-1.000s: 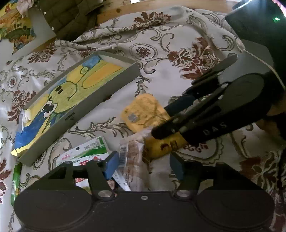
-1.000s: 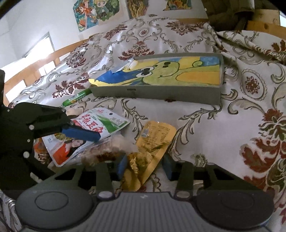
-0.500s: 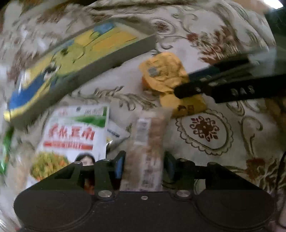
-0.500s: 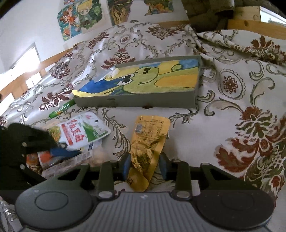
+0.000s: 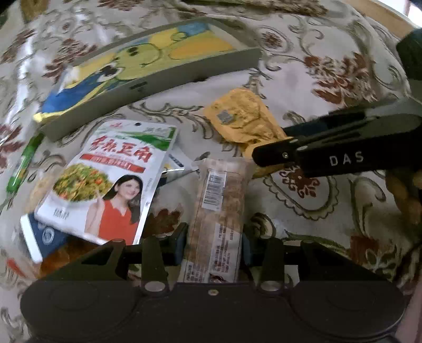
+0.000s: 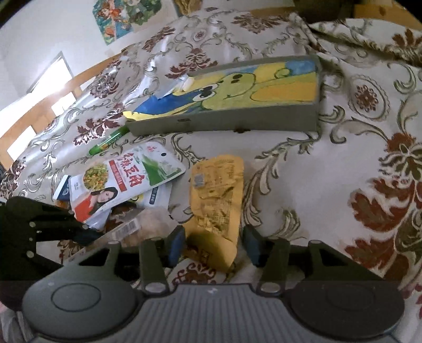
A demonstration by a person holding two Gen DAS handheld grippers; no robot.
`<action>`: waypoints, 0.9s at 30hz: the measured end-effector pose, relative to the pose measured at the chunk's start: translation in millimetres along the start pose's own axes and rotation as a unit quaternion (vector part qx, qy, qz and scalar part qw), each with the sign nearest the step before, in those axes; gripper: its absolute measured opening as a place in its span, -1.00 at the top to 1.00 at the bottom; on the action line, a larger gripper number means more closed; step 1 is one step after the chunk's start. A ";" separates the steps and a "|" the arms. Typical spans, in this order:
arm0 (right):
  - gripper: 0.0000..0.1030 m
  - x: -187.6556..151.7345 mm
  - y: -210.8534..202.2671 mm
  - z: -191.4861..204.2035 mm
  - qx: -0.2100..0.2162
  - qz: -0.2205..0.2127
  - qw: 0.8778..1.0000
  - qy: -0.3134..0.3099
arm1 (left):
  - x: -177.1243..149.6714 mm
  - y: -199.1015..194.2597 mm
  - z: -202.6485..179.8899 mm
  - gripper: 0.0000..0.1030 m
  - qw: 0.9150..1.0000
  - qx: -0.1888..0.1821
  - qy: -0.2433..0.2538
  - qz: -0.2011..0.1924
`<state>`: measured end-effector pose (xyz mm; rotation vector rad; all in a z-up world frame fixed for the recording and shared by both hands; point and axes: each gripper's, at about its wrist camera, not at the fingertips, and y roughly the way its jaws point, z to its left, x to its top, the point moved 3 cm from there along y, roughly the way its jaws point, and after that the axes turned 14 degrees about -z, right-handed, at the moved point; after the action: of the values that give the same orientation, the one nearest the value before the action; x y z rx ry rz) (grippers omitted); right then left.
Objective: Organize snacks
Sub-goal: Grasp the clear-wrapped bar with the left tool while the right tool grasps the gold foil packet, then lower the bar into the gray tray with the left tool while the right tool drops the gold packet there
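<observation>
My left gripper [image 5: 214, 241] is shut on a clear-wrapped brown snack bar [image 5: 221, 205], which also shows in the right wrist view [image 6: 137, 227]. My right gripper [image 6: 213, 244] straddles the near end of a crumpled yellow snack packet [image 6: 216, 200]; its pads stand a little off the packet's sides. The yellow packet also shows in the left wrist view [image 5: 242, 118], with the right gripper's fingers [image 5: 303, 147] over its end. A white packet with a woman's picture [image 5: 110, 182] lies left, on other packets. A grey tray with a cartoon liner [image 6: 263, 124] lies beyond.
A green pen [image 6: 108, 141] lies by the tray's left end. A blue-and-white packet [image 5: 42, 237] lies under the white one. The floral tablecloth [image 6: 343, 171] covers the table. A wall with posters [image 6: 118, 18] stands behind.
My left gripper closed on the snack bar and drew back with it. My right gripper slid along the yellow packet and now straddles its near end.
</observation>
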<state>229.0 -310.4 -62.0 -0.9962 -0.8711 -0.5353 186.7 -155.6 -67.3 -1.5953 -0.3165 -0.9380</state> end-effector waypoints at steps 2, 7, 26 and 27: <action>0.15 -0.3 -1.8 2.4 0.000 -0.003 1.000 -0.003 | -3.3 -3.9 -0.2 0.17 1.000 0.012 -0.016 -0.005; 0.28 -2.3 -11.5 18.2 -0.012 -0.010 0.998 -0.052 | -9.9 -17.9 9.8 0.18 0.997 0.027 -0.077 -0.002; 0.41 -12.2 -39.6 76.6 -0.044 -0.094 0.966 -0.239 | -11.0 -54.1 23.1 0.19 0.985 0.007 -0.165 -0.056; 0.41 -10.5 -41.2 76.8 -0.044 -0.103 0.965 -0.238 | -9.4 -55.6 22.7 0.19 0.984 0.006 -0.165 -0.061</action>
<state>163.6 -261.2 -30.1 -1.1453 -1.4013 -0.5197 152.7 -117.3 -34.6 -1.7353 -0.6548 -0.7595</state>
